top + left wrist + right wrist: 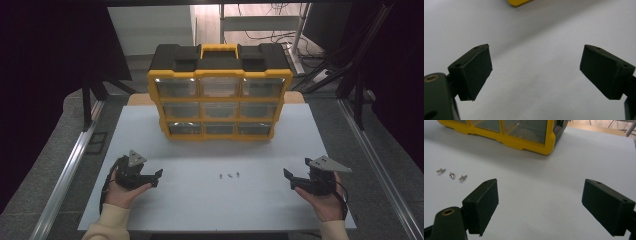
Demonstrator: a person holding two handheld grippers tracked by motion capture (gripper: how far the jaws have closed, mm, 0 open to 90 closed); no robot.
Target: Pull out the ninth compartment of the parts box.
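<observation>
A yellow-and-black drawer organizer (220, 92) stands upright at the far edge of the white tabletop (200, 200). Three small screws (230, 175) lie mid-table toward the near edge — between the left gripper (156, 178) and right gripper (289, 179), both held with jaws apart.

The three small metal pieces (229, 175) on the tabletop (210, 205) were too small in the high view to tell what kind they were. The contents of the yellow organizer's (524, 143) clear drawers (219, 88) could not be made out behind the glare, and the right gripper view cut the organizer off at the top edge. In the left gripper view only a yellow corner (519, 2) of it was visible, blurred.
</observation>
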